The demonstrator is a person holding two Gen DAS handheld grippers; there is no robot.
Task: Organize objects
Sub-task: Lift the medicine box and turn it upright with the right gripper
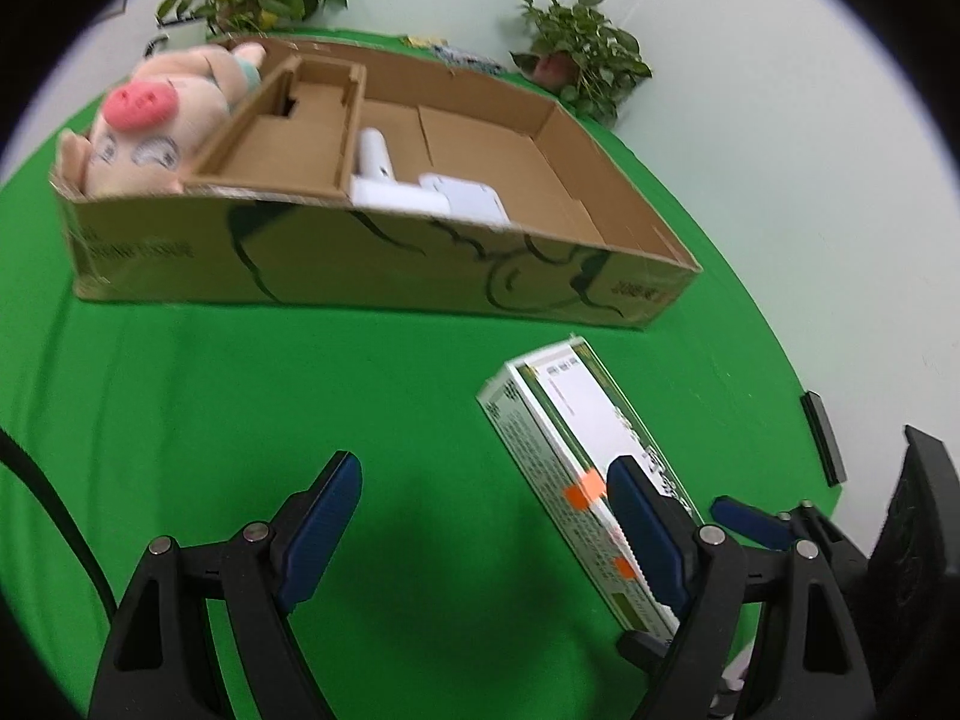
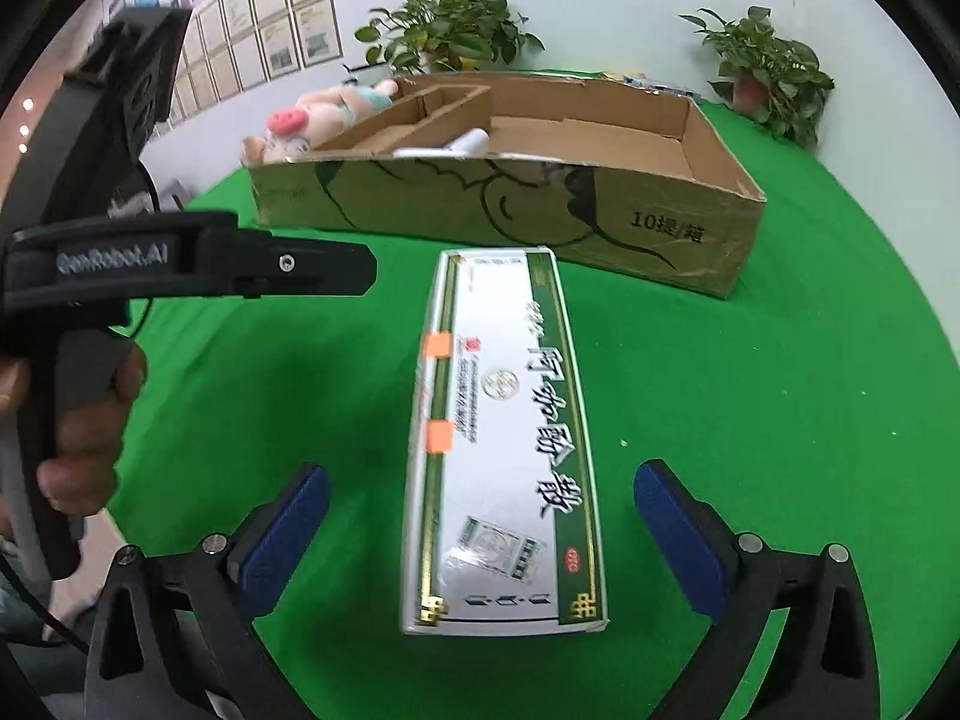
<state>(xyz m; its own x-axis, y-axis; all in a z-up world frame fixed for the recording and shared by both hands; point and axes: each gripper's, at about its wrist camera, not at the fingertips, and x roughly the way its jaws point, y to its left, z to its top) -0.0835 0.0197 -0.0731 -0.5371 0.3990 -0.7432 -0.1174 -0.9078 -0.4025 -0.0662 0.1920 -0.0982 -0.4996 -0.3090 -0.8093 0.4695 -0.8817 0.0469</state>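
A long white-and-green carton [image 2: 504, 438] with orange tape tabs lies flat on the green cloth. My right gripper [image 2: 480, 516] is open, its blue pads on either side of the carton's near end, apart from it. My left gripper [image 1: 486, 510] is open and empty over bare cloth; the carton [image 1: 576, 450] lies just past its right finger. The left gripper also shows from the side in the right wrist view [image 2: 360, 267]. Behind stands an open cardboard box [image 1: 384, 264] with a plush pig [image 1: 150, 126] at its left end and white objects [image 1: 420, 192] in the middle.
The box has an inner cardboard divider [image 1: 288, 138] and a bare right compartment [image 2: 600, 144]. Two potted plants [image 2: 768, 72] stand behind it by the wall. A dark flat object [image 1: 823, 438] lies at the table's right edge. Green cloth [image 1: 240, 396] covers the table.
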